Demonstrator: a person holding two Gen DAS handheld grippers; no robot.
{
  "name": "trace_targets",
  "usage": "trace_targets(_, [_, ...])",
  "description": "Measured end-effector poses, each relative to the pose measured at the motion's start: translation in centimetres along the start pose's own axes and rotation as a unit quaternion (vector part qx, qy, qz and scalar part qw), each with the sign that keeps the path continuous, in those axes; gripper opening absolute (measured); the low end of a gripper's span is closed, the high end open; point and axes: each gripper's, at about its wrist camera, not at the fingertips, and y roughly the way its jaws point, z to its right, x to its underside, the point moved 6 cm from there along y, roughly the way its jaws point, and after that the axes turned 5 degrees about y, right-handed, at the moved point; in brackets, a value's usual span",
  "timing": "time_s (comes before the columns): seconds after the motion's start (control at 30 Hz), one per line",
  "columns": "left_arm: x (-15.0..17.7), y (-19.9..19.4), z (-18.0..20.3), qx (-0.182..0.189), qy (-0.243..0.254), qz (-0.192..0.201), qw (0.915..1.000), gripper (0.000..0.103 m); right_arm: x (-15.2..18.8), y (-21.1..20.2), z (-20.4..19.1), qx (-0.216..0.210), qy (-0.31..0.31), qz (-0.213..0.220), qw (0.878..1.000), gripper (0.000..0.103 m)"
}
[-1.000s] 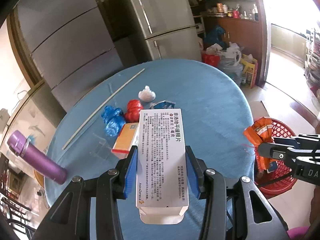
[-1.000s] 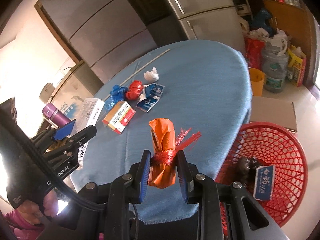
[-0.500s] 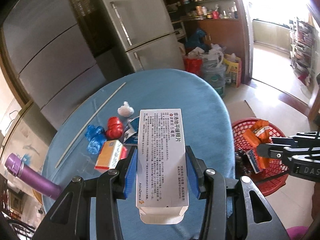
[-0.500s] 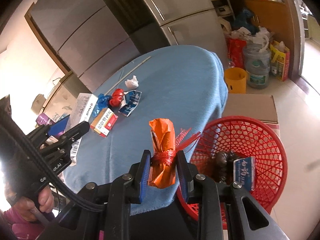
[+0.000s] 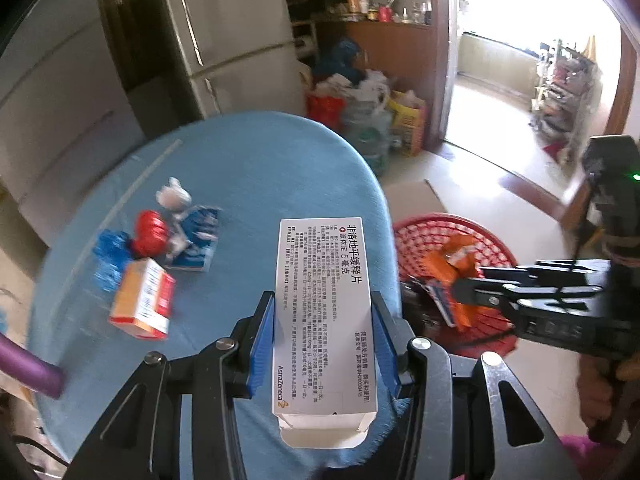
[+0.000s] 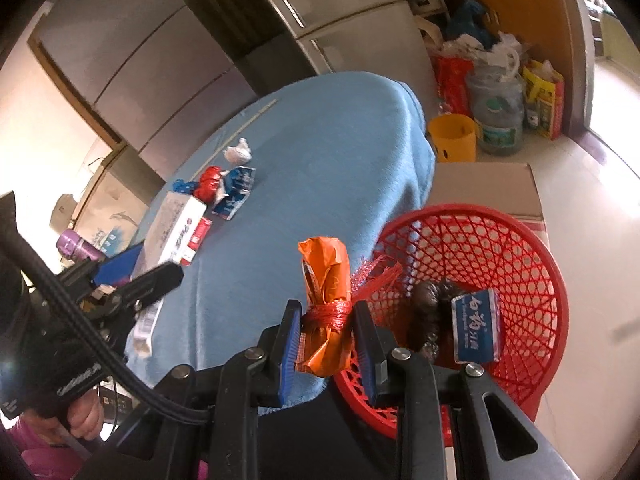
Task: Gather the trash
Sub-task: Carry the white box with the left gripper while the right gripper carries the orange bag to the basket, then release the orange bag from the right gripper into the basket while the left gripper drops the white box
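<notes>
My left gripper (image 5: 323, 332) is shut on a white medicine box (image 5: 322, 312), held above the blue table's near edge (image 5: 256, 184). My right gripper (image 6: 329, 340) is shut on an orange wrapper bundle (image 6: 326, 280) tied with red netting, held beside the rim of the red basket (image 6: 520, 248) on the floor. The bundle also shows in the left wrist view (image 5: 456, 264), over the basket (image 5: 420, 236). The basket holds a blue-white packet (image 6: 476, 326) and a dark lump (image 6: 430, 300). On the table lie an orange-red box (image 5: 144, 304), a blue packet (image 5: 196, 244), red (image 5: 150, 230) and blue (image 5: 110, 254) wrappers, and a crumpled tissue (image 5: 172, 196).
A purple bottle (image 5: 24, 364) lies at the table's left edge. A thin white stick (image 5: 132, 192) lies across the far table. Refrigerators (image 5: 224, 32) stand behind. A yellow bucket (image 6: 452, 138), a water jug (image 6: 498, 120), bags and flat cardboard (image 6: 480, 188) are on the floor past the basket.
Both grippers have swung to the right toward the red basket, still holding their loads. The orange bundle is now over the basket's near rim.
</notes>
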Motion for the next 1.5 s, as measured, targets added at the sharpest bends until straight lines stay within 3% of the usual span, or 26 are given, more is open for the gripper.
trace_targets(0.6, [2.3, 2.4, -1.0, 0.043, -0.059, -0.036, 0.9967, 0.047, 1.0, 2.4, 1.0, 0.015, 0.033, -0.03, 0.999, 0.028])
trace_targets(0.9, [2.1, 3.5, 1.1, 0.09, -0.024, -0.055, 0.9942, 0.047, 1.1, 2.9, 3.6, 0.044, 0.064, -0.038, 0.996, 0.028])
trace_targets(1.07, [1.2, 5.3, 3.8, 0.142, 0.015, -0.075, 0.9869, 0.047, 0.7, 2.6, 5.8, 0.065, 0.092, -0.039, 0.993, 0.028])
trace_targets(1.27, [-0.9, 7.2, 5.7, 0.176, 0.018, -0.089, 0.9801, 0.047, 0.4, 1.9, 8.2, 0.084, 0.118, -0.035, 0.989, 0.03])
trace_targets(1.33, [-1.3, 7.4, 6.1, 0.18, 0.019, -0.087, 0.9797, 0.049, 0.2, 1.6, 9.0, 0.087, 0.131, -0.033, 0.987, 0.03])
trace_targets(1.4, [-1.6, 7.4, 6.2, 0.185, 0.013, -0.083, 0.979, 0.059, 0.0, 1.5, 9.5, 0.081, 0.142, -0.033, 0.986, 0.031])
trace_targets(1.5, [-1.8, 7.0, 5.8, 0.181, 0.012, -0.072, 0.9807, 0.062, -0.2, 1.2, 9.8, 0.087, 0.148, -0.027, 0.985, 0.031])
